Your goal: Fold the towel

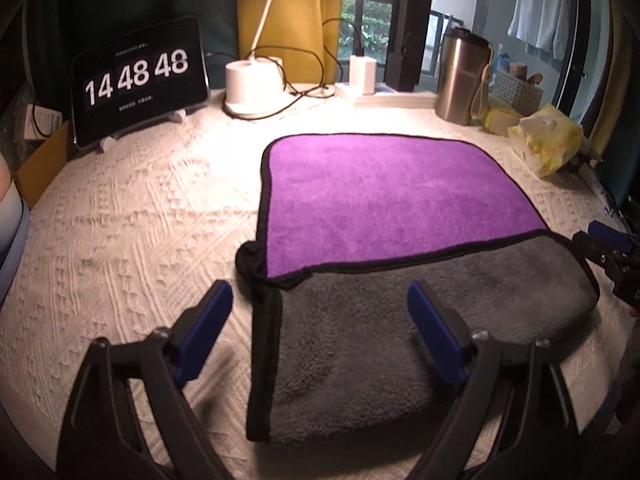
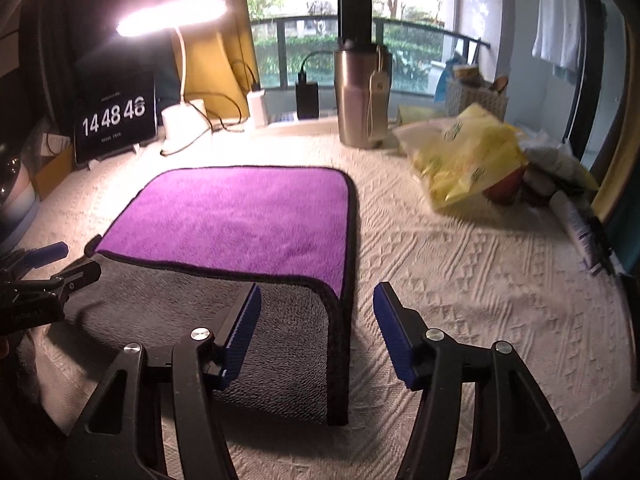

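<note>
A towel (image 1: pixel 384 200), purple on one side and grey on the other with a black hem, lies on the white textured tablecloth. Its near part is folded over, so a grey flap (image 1: pixel 400 328) covers the near part of the purple. My left gripper (image 1: pixel 320 312) is open and empty, straddling the flap's left hem. My right gripper (image 2: pixel 316 312) is open and empty over the towel's (image 2: pixel 240 216) near right corner. Each gripper shows at the edge of the other's view: the right one (image 1: pixel 600 248) and the left one (image 2: pixel 60 264).
At the back stand a tablet clock (image 1: pixel 140 80), a white desk lamp (image 1: pixel 256 88) with cables, a charger (image 1: pixel 362 70) and a steel tumbler (image 1: pixel 460 76). Yellow bags (image 2: pixel 464 156), a basket (image 2: pixel 476 96) and clutter lie at the right. The tablecloth (image 2: pixel 480 280) edge is near.
</note>
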Demonstrator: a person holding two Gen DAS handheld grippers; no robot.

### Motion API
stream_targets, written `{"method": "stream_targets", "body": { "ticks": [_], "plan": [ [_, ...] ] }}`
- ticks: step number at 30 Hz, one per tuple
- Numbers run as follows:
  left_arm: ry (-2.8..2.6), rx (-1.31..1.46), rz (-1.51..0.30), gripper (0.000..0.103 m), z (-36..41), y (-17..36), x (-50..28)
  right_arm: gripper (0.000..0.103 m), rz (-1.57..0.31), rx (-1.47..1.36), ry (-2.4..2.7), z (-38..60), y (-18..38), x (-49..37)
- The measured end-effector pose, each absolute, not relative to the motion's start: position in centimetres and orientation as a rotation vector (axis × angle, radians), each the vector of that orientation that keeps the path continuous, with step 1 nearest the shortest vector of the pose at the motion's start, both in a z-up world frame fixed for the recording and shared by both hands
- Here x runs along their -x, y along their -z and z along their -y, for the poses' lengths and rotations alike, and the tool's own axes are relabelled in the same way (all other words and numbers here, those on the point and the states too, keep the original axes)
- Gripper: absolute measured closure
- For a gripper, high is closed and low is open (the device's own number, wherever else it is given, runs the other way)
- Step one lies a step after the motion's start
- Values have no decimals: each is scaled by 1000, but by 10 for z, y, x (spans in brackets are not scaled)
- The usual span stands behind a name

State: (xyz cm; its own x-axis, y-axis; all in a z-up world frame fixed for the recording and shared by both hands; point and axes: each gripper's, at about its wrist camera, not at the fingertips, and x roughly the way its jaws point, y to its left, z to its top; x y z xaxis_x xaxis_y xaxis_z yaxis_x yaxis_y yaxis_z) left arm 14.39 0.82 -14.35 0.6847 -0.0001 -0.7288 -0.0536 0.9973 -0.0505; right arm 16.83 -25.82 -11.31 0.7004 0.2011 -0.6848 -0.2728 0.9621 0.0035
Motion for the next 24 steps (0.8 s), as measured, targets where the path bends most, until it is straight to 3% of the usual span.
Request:
{"method": "stream_targets", "body": {
  "ticks": [11, 21, 24],
  "plan": [
    [-34, 56, -865, 50, -5, 153, -150, 54, -827, 115, -282, 253, 131, -183],
    [-1, 38, -854, 77, -1, 151, -148, 95, -838, 190, -293, 241, 137, -184],
    [7, 37, -841, 82, 1, 147, -145, 97, -819, 195, -293, 243, 135, -181]
  ]
}}
